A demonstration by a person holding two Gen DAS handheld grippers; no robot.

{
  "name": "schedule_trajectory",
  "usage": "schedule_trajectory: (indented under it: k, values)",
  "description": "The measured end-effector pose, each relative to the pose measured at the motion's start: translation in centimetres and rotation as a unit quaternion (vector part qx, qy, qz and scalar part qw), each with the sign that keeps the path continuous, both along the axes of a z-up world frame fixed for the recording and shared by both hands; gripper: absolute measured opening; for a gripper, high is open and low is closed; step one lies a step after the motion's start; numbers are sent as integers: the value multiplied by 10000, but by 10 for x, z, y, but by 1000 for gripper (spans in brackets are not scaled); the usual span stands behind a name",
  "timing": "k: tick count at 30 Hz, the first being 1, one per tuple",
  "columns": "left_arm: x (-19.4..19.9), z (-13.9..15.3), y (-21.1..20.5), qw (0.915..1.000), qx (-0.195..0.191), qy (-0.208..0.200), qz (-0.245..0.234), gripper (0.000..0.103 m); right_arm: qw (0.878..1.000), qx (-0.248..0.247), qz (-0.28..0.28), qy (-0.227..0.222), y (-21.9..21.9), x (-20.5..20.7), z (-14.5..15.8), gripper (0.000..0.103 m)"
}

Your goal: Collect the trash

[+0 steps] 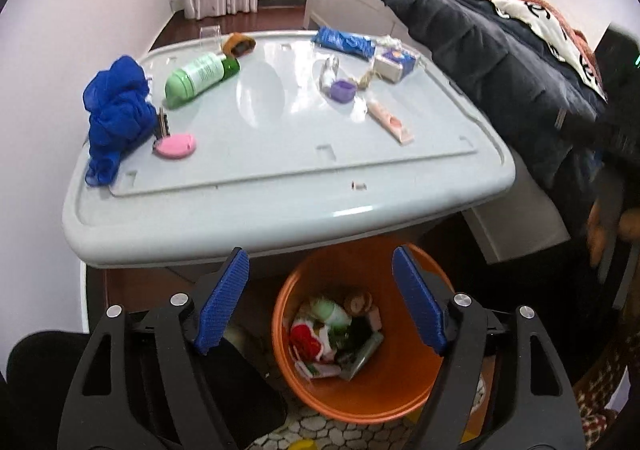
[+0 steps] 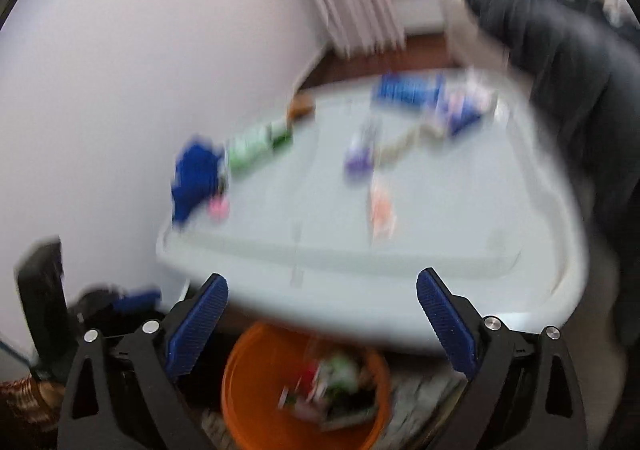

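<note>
An orange bin with several pieces of trash inside stands on the floor below the grey table's near edge. My left gripper is open and empty above the bin. My right gripper is open and empty above the same bin; that view is blurred. On the table lie a green bottle, a blue cloth, a pink oval case, a pink tube, a purple cap, a tissue pack and a blue bag.
A dark jacket hangs over furniture right of the table. A brown object lies at the table's far edge. The white wall is on the left. A black chair is at lower left.
</note>
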State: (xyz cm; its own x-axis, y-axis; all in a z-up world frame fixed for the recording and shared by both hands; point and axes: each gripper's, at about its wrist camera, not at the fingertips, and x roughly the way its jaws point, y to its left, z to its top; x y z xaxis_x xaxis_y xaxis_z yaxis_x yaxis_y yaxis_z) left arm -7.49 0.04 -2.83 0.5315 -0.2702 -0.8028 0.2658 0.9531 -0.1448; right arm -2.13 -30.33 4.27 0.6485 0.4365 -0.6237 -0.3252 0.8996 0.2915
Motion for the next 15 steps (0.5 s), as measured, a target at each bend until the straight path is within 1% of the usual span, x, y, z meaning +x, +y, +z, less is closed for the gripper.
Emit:
schedule_trajectory:
  k: [1, 2, 3, 4, 5, 6, 7, 8, 9, 10, 11, 12, 15]
  values:
    - [4, 2, -1, 10000, 4, -11, -2, 73, 9983, -102, -171, -551, -3, -2, 26, 99]
    - [8, 3, -3, 10000, 14, -28, -3, 73, 9955, -84, -266, -909, -6, -3, 42, 98]
    - [12, 5, -5, 10000, 16, -65, -1, 73, 9912, 46, -305, -1286, -10, -5, 58, 98]
    - [15, 6, -5, 10000, 3, -83, -11, 73, 9875, 206, -316, -1532, -14, -3, 69, 98]
    - [20, 8, -7, 9999, -9, -110, -22, 73, 9865, 389, -360, -1550, -17, 8, 74, 98]
    - [25, 10, -9, 9999, -18, -156, -28, 73, 9896, 427, -374, -1318, -19, 21, 72, 98]
    - [29, 12, -10, 9998, -25, -182, -38, 73, 9941, 351, -488, -906, -17, 40, 66, 98]
    - [33, 14, -12, 9997, -40, -219, -59, 73, 9952, -50, -929, -297, -15, 66, 52, 98]
    - [41, 17, -16, 9996, -56, -267, -97, 73, 9928, -311, -1159, 61, -11, 84, 41, 98]
    - [45, 19, -17, 9994, -61, -309, -130, 73, 9915, -348, -1209, 346, -10, 105, 25, 98]
    - [50, 21, -19, 9992, -58, -364, -158, 73, 9903, -268, -1303, 400, -12, 118, 15, 98]
    - [56, 23, -21, 9989, -47, -425, -179, 73, 9876, -347, -1476, 418, -11, 132, 5, 98]
    - [78, 30, -24, 9981, -5, -595, -174, 73, 9793, -811, -1799, 456, -3, 171, -13, 98]
